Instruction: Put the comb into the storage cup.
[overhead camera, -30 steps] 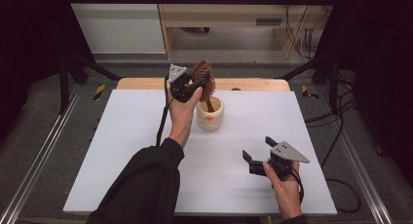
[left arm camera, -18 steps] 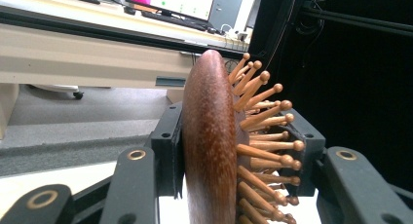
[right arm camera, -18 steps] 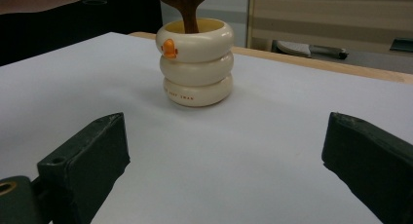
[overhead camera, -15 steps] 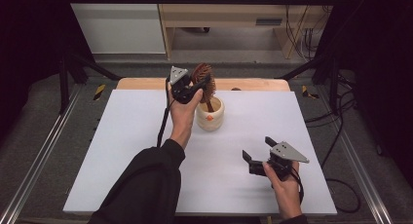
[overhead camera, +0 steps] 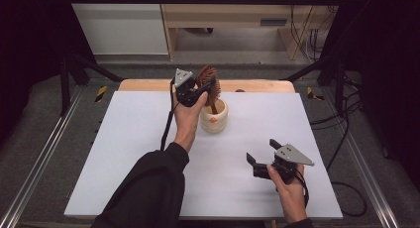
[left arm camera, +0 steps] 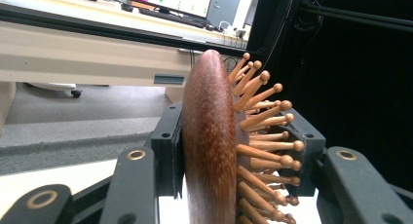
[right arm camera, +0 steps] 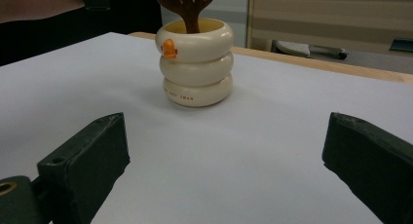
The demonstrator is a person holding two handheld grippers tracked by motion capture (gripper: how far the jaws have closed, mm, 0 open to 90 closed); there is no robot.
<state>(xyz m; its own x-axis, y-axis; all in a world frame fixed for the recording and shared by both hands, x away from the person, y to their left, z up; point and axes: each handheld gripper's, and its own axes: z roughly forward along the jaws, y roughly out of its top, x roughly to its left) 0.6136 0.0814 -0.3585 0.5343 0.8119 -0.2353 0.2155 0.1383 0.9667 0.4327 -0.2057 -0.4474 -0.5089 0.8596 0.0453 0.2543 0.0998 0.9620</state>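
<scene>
At upper centre of the high view, the left gripper (overhead camera: 202, 89) is clamping the head of the brown wooden pin-bristle hairbrush (overhead camera: 208, 80), handle standing inside the cream ringed ceramic cup (overhead camera: 214, 120) for support, while the right gripper (overhead camera: 262, 154) is resting wide open lower right.

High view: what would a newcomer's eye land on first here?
The wooden hairbrush, clamped by its head in the left tool, stands with its handle down in the cream ringed cup at the table's far middle. Near the front right, the right tool hovers open over the white table.
</scene>
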